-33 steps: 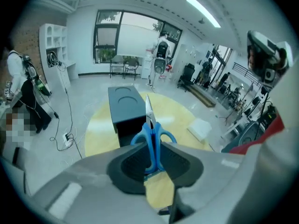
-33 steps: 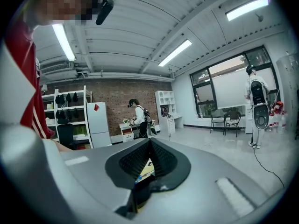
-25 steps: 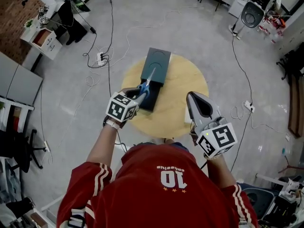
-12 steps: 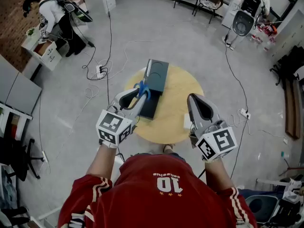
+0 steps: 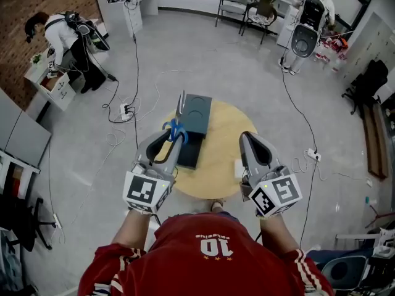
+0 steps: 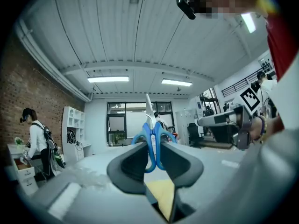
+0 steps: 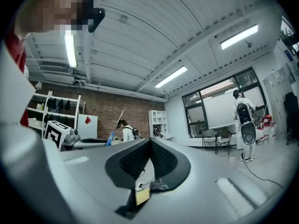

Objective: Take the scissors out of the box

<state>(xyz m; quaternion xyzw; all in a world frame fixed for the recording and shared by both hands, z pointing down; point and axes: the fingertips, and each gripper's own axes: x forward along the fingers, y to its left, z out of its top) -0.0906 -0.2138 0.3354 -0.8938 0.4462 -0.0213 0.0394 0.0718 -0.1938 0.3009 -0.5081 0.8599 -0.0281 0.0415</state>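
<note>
My left gripper (image 5: 172, 139) is shut on the blue handles of the scissors (image 5: 178, 122) and holds them up in the air above the dark box (image 5: 199, 111). The box lies on the round wooden table (image 5: 226, 142). The blades point away from me, over the box's far end. In the left gripper view the scissors (image 6: 153, 141) stand upright between the pads of the left gripper (image 6: 153, 161), blade tip up. My right gripper (image 5: 246, 137) hovers above the table's right half, right of the box; the right gripper (image 7: 149, 147) is shut and holds nothing.
A small white item (image 5: 237, 167) lies on the table near my right gripper. Cables (image 5: 134, 73) and a power strip (image 5: 126, 110) run over the floor to the left. A person (image 5: 62, 32) bends at a desk far left; another person (image 5: 307, 14) stands far right by chairs (image 5: 247, 6).
The left gripper has risen with the scissors, lifting them off the box, and has turned so that the blades point away from me. The right gripper has risen a little.
</note>
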